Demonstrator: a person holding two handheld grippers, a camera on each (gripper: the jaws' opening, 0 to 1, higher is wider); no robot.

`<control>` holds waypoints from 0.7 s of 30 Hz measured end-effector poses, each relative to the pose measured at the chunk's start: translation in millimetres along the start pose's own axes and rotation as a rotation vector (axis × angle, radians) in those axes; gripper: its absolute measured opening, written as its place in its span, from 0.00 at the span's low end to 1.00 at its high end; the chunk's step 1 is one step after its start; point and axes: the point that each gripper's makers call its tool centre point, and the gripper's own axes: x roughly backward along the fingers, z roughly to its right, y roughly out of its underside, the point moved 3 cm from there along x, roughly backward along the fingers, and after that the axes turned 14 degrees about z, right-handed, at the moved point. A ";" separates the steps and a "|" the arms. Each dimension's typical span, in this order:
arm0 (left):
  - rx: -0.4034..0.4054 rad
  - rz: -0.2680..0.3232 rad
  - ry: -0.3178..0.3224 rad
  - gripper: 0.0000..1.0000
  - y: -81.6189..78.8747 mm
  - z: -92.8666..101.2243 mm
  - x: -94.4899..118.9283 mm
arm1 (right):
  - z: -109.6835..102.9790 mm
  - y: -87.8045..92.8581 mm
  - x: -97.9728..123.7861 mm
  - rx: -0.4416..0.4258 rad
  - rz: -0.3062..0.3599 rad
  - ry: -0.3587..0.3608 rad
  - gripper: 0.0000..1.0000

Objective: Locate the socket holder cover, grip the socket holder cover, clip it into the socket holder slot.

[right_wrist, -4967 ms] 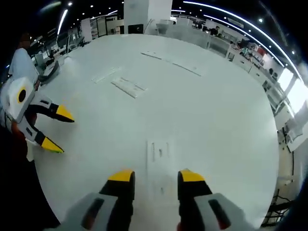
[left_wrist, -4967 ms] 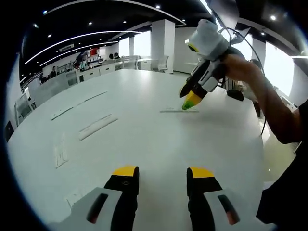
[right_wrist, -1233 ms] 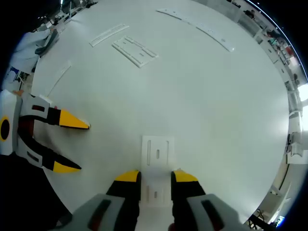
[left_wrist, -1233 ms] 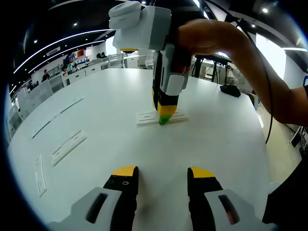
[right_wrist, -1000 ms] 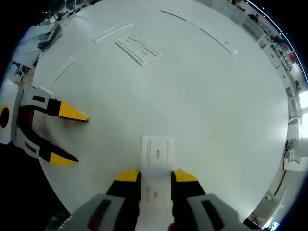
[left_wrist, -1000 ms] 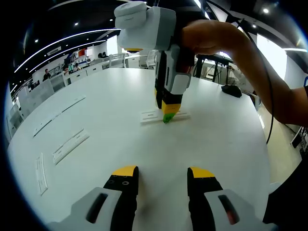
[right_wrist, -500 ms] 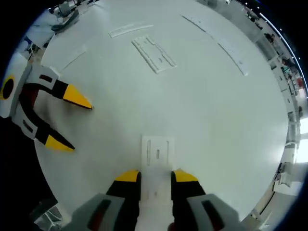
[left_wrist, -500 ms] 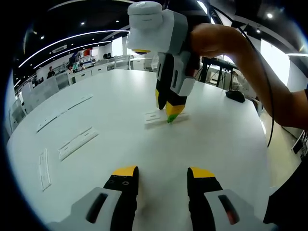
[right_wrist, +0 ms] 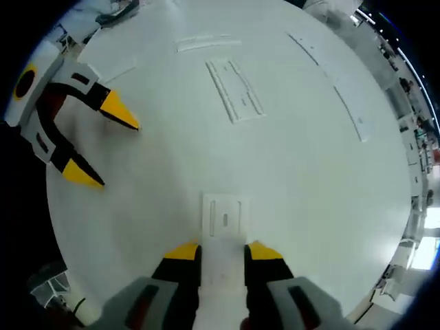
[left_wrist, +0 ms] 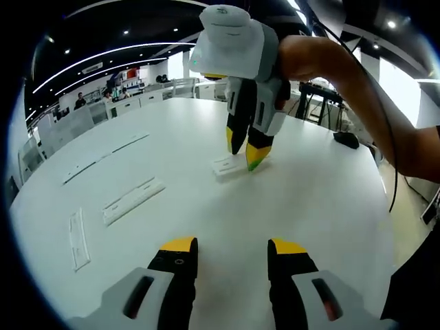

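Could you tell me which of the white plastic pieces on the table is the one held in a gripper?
It is the small rectangular piece with slots, clamped by the right gripper; the longer strips lie free on the table.

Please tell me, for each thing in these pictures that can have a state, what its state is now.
right gripper: shut on the cover, held above the table.
cover: white, flat, gripped at one end, other end sticking out past the jaws.
left gripper: open, holding nothing.
wide holder piece: lying flat on the table, untouched.
long strips: lying flat on the table, apart from each other.
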 end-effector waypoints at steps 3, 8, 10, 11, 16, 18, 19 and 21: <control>0.001 -0.005 -0.020 0.41 -1.3 -9.1 3.1 | 5.6 -7.3 -2.1 0.034 -0.007 -0.013 0.26; 0.001 -0.012 -0.058 0.41 -1.2 -25.5 7.6 | 19.9 -20.5 -5.5 0.084 -0.014 -0.020 0.26; 0.003 -0.016 -0.074 0.41 -0.7 -31.1 8.2 | 25.0 -25.8 -6.0 0.104 -0.007 -0.018 0.26; 0.007 -0.020 -0.082 0.41 0.3 -34.5 8.1 | 27.6 -29.7 -6.7 0.119 -0.001 -0.024 0.26; 0.023 -0.029 -0.108 0.41 4.9 -43.6 9.3 | 31.6 -40.0 -11.1 0.161 0.002 -0.053 0.26; 0.030 -0.029 -0.118 0.41 5.9 -47.4 9.5 | 32.6 -43.0 -13.4 0.179 -0.007 -0.057 0.26; 0.032 -0.029 -0.123 0.41 6.1 -49.2 9.2 | 32.6 -44.5 -14.7 0.192 -0.010 -0.063 0.26; 0.038 -0.033 -0.131 0.41 6.8 -53.1 8.1 | 34.1 -48.4 -17.3 0.207 -0.008 -0.066 0.26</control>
